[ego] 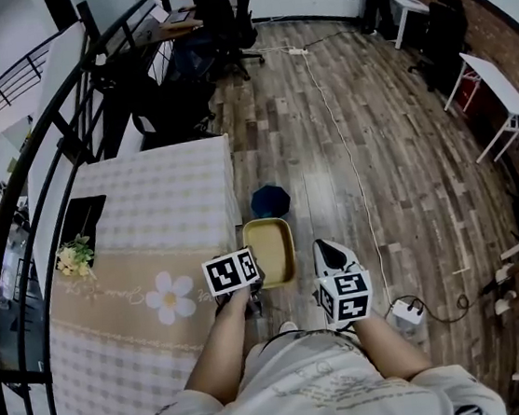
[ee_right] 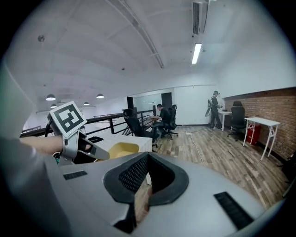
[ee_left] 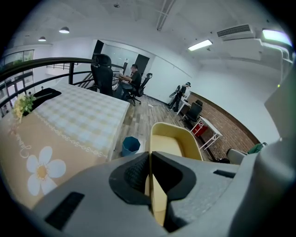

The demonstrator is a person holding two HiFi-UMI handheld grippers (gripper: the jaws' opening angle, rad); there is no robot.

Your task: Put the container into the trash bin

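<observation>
Over the wooden floor, just off the counter's [ego: 149, 225] corner, the left claw [ee_left: 150, 185] is clamped on the near rim of the yellow container [ego: 271, 247], held in the air short of the blue trash bin [ego: 269, 201]. The right claw [ee_right: 145, 185] is drawn together on nothing. The thin one-sided rim grip may let the container swing or slip; it also looks wider than the bin's mouth and could jam or topple it. No readable writing, only square markers.

The tabletop [ego: 165, 199] is draped in checks (one white flower [ego: 170, 297] printed on it); a small bouquet [ego: 75, 257] is laid near the black railing [ego: 25, 170].
</observation>
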